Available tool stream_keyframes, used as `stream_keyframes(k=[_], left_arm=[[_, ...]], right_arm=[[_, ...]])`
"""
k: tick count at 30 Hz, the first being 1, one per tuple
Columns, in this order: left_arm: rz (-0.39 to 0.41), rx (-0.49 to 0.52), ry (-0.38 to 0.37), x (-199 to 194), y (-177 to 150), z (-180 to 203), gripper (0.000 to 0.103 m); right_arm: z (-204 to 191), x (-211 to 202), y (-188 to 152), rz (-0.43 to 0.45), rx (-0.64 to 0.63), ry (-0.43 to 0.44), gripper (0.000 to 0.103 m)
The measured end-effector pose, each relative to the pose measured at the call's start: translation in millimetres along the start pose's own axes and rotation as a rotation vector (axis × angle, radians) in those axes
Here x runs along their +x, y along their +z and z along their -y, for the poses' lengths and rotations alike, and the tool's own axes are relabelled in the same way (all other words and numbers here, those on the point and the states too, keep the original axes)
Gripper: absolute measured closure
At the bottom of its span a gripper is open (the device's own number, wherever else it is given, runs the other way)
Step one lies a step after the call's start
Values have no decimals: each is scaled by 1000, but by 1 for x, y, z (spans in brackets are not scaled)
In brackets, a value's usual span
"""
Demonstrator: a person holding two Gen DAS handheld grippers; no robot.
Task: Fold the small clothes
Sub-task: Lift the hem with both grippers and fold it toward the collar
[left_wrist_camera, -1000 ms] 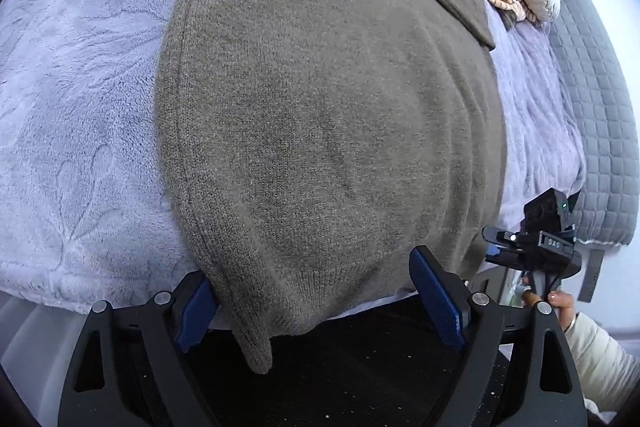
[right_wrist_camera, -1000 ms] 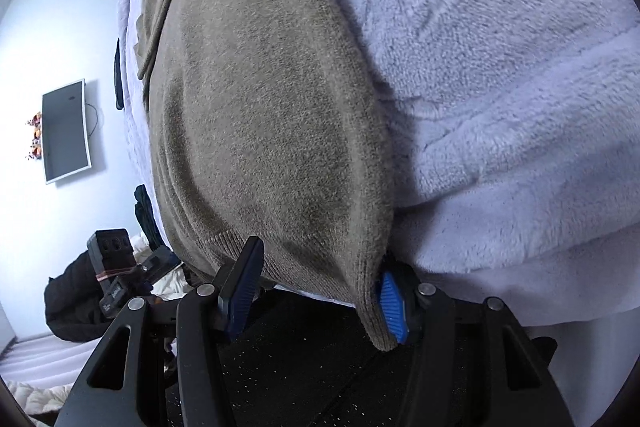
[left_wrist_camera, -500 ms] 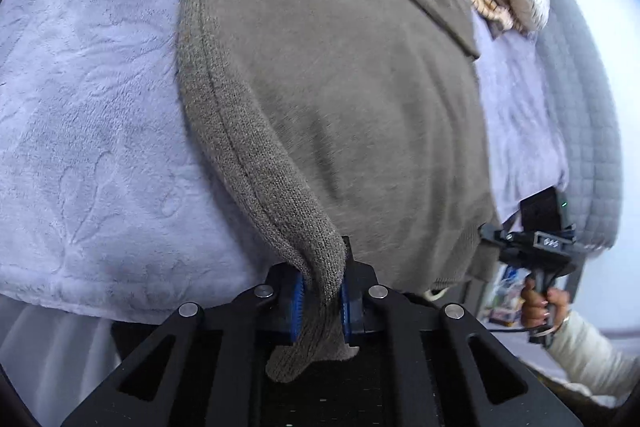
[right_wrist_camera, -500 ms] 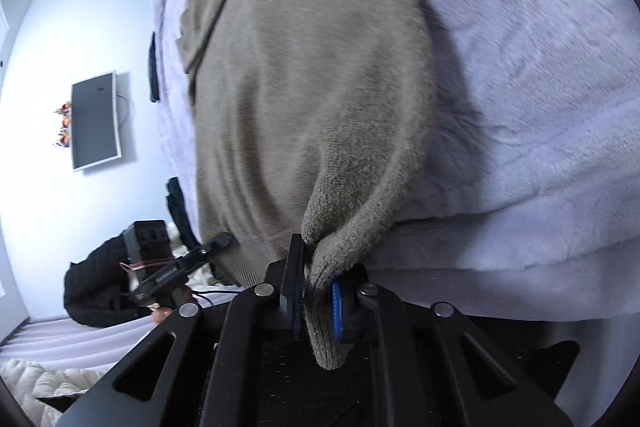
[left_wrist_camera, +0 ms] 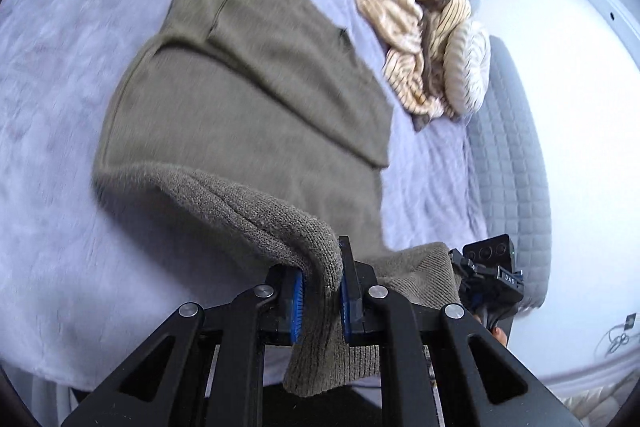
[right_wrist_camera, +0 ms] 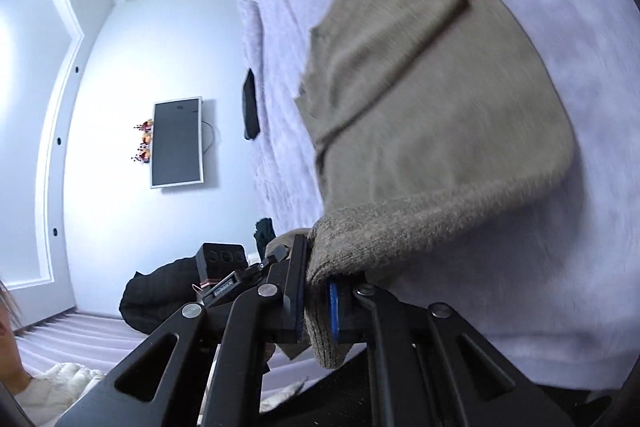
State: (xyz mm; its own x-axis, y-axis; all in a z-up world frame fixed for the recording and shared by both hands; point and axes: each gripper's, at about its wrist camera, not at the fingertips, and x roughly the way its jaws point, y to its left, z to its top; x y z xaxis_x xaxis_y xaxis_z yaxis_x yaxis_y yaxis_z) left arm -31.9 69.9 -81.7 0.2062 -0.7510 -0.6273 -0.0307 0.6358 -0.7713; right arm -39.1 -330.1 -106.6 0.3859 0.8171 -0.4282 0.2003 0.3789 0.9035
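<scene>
An olive-brown knit sweater (left_wrist_camera: 248,75) lies spread on a lavender fleece blanket (left_wrist_camera: 60,115), sleeves folded across its body. My left gripper (left_wrist_camera: 320,299) is shut on the sweater's near hem corner and holds it lifted off the blanket. My right gripper (right_wrist_camera: 316,311) is shut on the other hem corner of the sweater (right_wrist_camera: 420,87), also lifted. The right gripper shows in the left wrist view (left_wrist_camera: 488,279) at lower right; the left gripper shows in the right wrist view (right_wrist_camera: 224,267). The hem between them is raised and curling over.
A crumpled tan striped garment (left_wrist_camera: 420,39) and a pale pillow (left_wrist_camera: 472,67) lie at the far end of the bed. A grey quilted headboard (left_wrist_camera: 508,155) runs along the right. A wall TV (right_wrist_camera: 176,143) and a dark bundle (right_wrist_camera: 160,295) show beyond the bed edge.
Both grippers closed on the sweater's hem corners, then rose and pulled back, lifting the hem off the blanket. More of the bed and room has come into view.
</scene>
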Motion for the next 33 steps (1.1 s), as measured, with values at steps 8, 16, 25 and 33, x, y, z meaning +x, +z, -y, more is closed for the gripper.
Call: stream_keyframes(k=[8, 16, 25, 33], left_arm=[[111, 11, -14, 8, 81, 14, 88], [228, 16, 13, 24, 174, 17, 88], [214, -23, 177, 90, 238, -30, 88], [194, -120, 251, 112, 249, -60, 87]], right_arm=[[-45, 10, 87, 38, -81, 38, 95], [-60, 15, 184, 74, -106, 54, 95], [9, 72, 277, 40, 9, -119, 95], [56, 95, 300, 14, 110, -217, 91]])
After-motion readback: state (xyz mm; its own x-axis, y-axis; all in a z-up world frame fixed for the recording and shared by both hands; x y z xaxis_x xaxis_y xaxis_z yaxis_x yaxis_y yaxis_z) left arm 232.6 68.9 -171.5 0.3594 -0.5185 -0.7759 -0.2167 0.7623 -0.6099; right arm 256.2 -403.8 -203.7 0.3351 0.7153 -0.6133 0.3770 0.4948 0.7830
